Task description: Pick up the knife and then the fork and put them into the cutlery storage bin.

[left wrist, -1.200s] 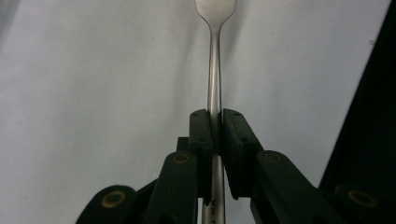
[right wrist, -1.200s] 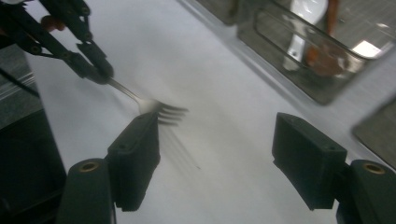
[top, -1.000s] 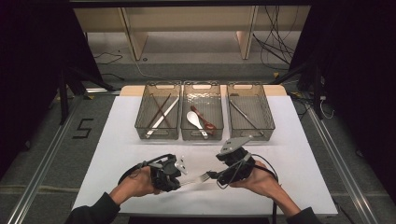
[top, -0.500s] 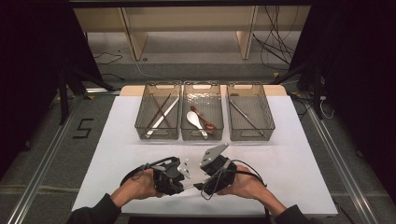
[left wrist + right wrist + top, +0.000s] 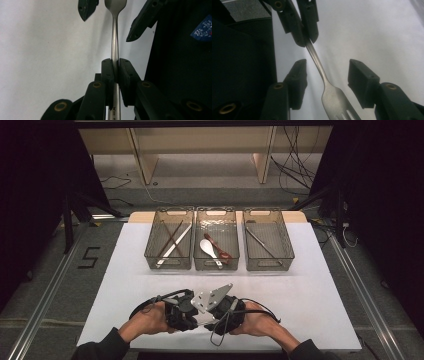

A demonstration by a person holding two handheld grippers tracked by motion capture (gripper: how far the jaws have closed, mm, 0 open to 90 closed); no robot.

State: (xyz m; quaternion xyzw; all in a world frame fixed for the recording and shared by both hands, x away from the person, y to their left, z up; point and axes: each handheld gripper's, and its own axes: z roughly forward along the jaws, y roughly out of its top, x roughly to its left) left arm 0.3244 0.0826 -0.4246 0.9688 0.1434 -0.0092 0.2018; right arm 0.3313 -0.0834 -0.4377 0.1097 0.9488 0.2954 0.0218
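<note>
The left gripper clamps a metal fork by its handle; the right gripper, facing it, has just been closing, its jaws either side of the fork's neck without touching. Closing off-centre could twist the fork loose onto the white table

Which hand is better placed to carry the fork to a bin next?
Right. The left gripper is clamped on the fork handle, while the right gripper's jaws, just closing, straddle its neck without touching.
</note>
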